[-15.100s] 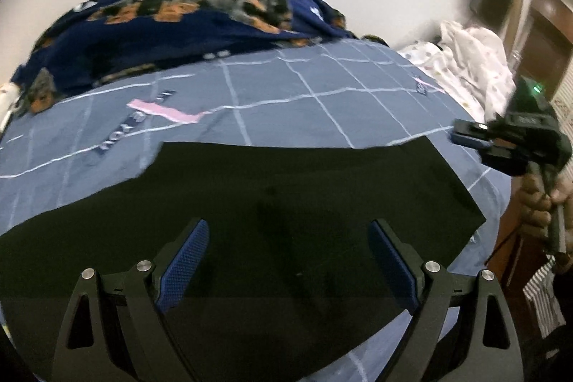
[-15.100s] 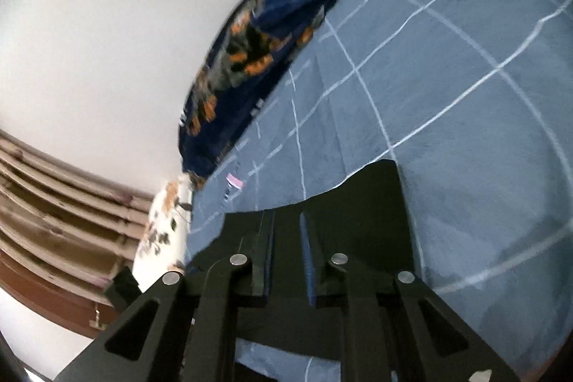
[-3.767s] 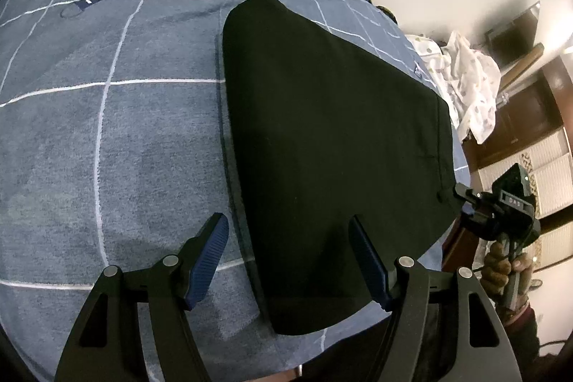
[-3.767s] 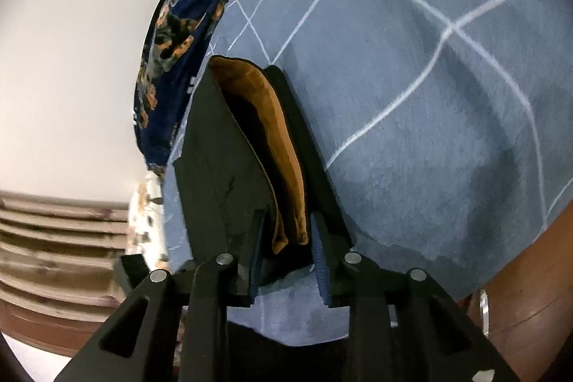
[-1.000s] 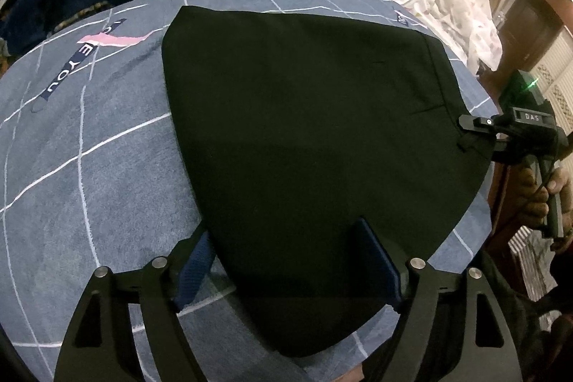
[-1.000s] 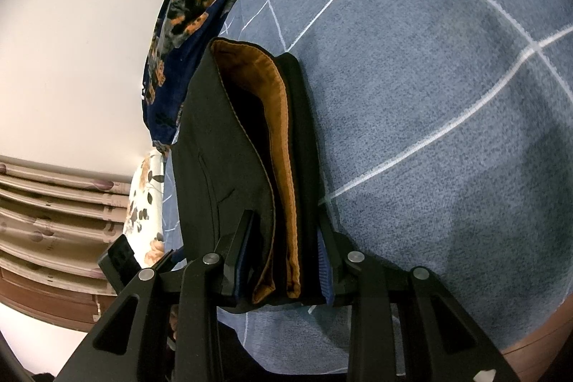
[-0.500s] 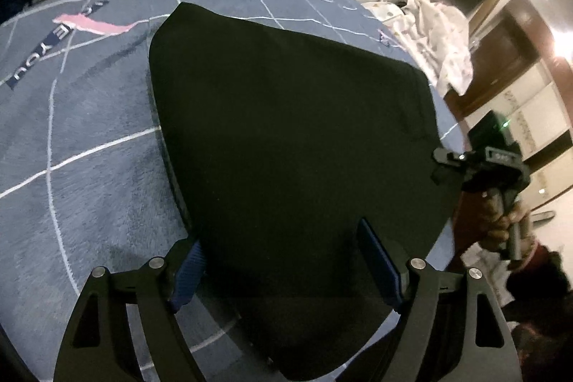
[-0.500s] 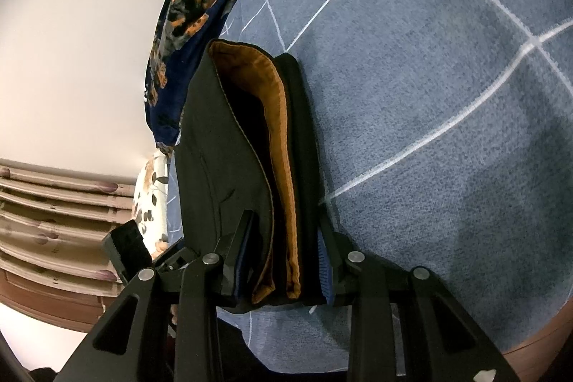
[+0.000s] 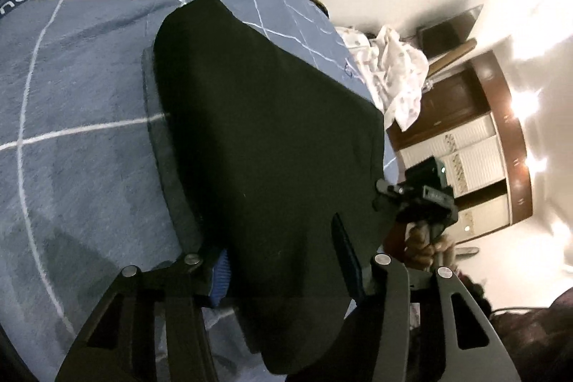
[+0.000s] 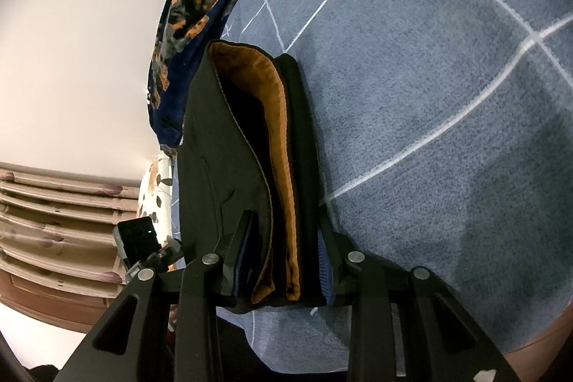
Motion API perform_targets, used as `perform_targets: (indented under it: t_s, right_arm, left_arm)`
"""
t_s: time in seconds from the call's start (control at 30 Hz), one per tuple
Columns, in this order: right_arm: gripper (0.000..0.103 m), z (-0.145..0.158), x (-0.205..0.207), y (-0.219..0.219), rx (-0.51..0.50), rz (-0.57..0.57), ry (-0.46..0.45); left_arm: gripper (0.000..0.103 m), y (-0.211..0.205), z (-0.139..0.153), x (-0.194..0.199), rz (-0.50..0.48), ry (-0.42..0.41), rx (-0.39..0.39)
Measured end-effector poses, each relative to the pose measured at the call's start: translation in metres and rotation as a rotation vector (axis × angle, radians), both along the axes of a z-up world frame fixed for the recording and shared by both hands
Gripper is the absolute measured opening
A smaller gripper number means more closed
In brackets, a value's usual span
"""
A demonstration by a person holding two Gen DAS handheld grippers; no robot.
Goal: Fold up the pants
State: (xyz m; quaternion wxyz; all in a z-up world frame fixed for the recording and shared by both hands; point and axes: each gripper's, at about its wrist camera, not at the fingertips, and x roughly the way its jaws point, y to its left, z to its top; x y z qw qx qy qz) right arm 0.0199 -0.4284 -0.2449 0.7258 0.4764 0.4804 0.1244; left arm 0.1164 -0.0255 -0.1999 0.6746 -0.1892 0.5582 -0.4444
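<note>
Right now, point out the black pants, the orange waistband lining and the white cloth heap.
black pants (image 9: 272,145), left wrist view, middle of folded panel
orange waistband lining (image 10: 277,145), right wrist view, mid-strip
white cloth heap (image 9: 397,74), left wrist view, centre

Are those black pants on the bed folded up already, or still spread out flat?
Folded. The black pants lie in stacked layers on the bed, their orange lining showing between them at the open edge.

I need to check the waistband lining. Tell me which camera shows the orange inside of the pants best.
The right wrist view: the orange lining runs up the open edge of the folded black pants, clamped in the right gripper. The left wrist view shows only the pants' plain black outer face, no orange.
</note>
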Motion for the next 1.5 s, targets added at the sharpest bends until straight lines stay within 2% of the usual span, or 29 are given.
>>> perform_targets:
  t_s: [0.13,0.27,0.33,0.43,0.5,0.6,0.77,0.93,1.23,1.27,1.33,1.4,1.43,1.5]
  right_arm:
    - [0.028,0.000,-0.001,-0.002,0.002,0.001,-0.001]
    - [0.028,-0.001,-0.001,-0.001,0.001,0.000,-0.001]
    - [0.028,0.000,-0.001,-0.002,0.001,-0.001,-0.001]
    - [0.028,-0.001,-0.001,-0.002,0.008,-0.005,0.006]
    - [0.028,-0.002,0.000,-0.001,0.016,-0.006,0.013]
    - [0.028,-0.003,0.002,-0.003,0.024,-0.004,0.017]
    - [0.029,-0.006,0.005,-0.004,0.040,-0.001,0.030]
    - [0.034,-0.005,0.009,-0.003,0.060,0.007,0.056]
    - [0.042,0.001,0.018,0.002,0.039,0.029,0.078]
    - [0.041,0.003,0.018,0.004,0.021,0.036,0.073]
    - [0.029,0.004,0.017,0.008,-0.038,0.052,0.062]
    - [0.026,0.004,0.015,0.008,-0.030,0.044,0.050]
    - [0.025,0.005,0.014,0.008,-0.020,0.036,0.043]
    - [0.023,0.009,0.013,0.008,-0.008,0.032,0.020]
  left_arm:
    - [0.051,-0.005,-0.010,0.013,0.019,0.031,0.032]
    - [0.051,-0.006,-0.019,0.025,0.043,0.088,0.000]
    - [0.050,-0.010,-0.016,0.024,0.048,0.069,0.025]
    - [0.037,-0.012,-0.014,0.020,0.067,0.025,0.105]
    - [0.036,-0.011,-0.014,0.018,0.083,0.031,0.103]
    - [0.035,-0.012,-0.011,0.015,0.071,-0.005,0.108]
    - [0.035,-0.009,-0.009,0.017,0.054,0.004,0.049]
    - [0.035,-0.010,-0.019,0.018,0.046,0.039,0.079]
    - [0.035,-0.006,-0.021,0.013,0.052,0.031,0.102]
    - [0.035,-0.008,-0.020,0.011,0.052,0.015,0.122]
    - [0.030,-0.011,-0.016,0.008,0.055,-0.013,0.162]
    - [0.025,-0.013,-0.013,0.005,0.066,-0.031,0.188]
    - [0.020,-0.013,-0.009,0.003,0.072,-0.040,0.185]
    - [0.016,-0.013,0.000,-0.002,0.077,-0.067,0.179]
